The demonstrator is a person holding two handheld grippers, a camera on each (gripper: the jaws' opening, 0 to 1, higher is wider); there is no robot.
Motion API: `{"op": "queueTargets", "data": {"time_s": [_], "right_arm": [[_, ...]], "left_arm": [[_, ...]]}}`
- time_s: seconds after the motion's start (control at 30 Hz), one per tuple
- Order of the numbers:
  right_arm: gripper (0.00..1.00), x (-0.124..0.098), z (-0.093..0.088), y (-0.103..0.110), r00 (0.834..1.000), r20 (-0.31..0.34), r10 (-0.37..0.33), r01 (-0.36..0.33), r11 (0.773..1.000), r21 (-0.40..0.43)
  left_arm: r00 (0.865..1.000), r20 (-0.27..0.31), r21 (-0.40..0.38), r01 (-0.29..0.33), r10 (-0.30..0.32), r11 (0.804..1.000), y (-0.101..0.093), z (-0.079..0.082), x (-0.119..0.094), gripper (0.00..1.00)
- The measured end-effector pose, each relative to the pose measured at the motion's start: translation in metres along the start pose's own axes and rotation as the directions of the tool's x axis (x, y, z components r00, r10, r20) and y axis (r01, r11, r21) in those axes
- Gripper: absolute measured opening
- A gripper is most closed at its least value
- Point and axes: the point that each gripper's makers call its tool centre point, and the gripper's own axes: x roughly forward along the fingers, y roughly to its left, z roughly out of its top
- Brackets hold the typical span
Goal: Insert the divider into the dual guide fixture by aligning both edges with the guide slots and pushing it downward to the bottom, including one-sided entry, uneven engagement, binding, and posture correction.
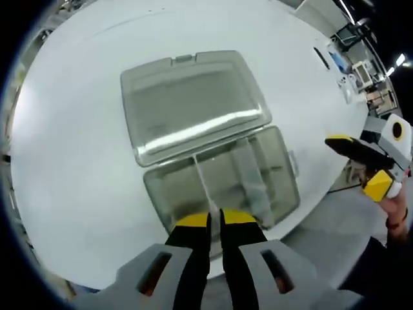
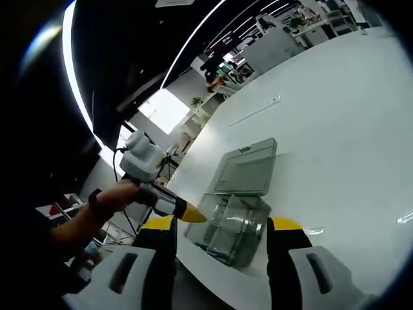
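Left gripper point(image 1: 215, 218): my jaws nearly closed, pinching the divider's top edge.
Divider point(image 1: 203, 177): at twelve o'clock from my tips, standing in the clear box point(image 1: 284, 161).
Handling: thin, stiff, light, likely slippery; grip top edge centrally.
Right gripper point(image 2: 222, 226): jaws wide apart, empty.

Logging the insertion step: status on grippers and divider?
Left hand-held gripper shut on divider over clear box. Right hand-held gripper open, held off. Lid open.

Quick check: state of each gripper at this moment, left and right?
Left gripper: shut at the near edge of the clear box; whether it pinches anything cannot be told.
Right gripper: open, holding nothing.
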Motion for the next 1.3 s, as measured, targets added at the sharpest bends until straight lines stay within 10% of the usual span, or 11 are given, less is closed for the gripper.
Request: {"op": "queueTargets", "data": {"time_s": [0.8, 1.3], "right_arm": [[0.53, -0.004, -0.006, 0.006, 1.0, -0.03, 0.007, -0.008, 1.0, -0.028], [0.54, -0.034, -0.007, 0.002, 0.998, -0.004, -0.07, 0.07, 0.996, -0.061]], "left_arm": [[1.0, -0.001, -0.002, 0.013, -0.013, 1.0, -0.002, -0.004, 0.009, 0.04], [0.988, 0.124, 0.15, 0.07, -0.089, 0.986, -0.012, -0.011, 0.001, 0.1]]}}
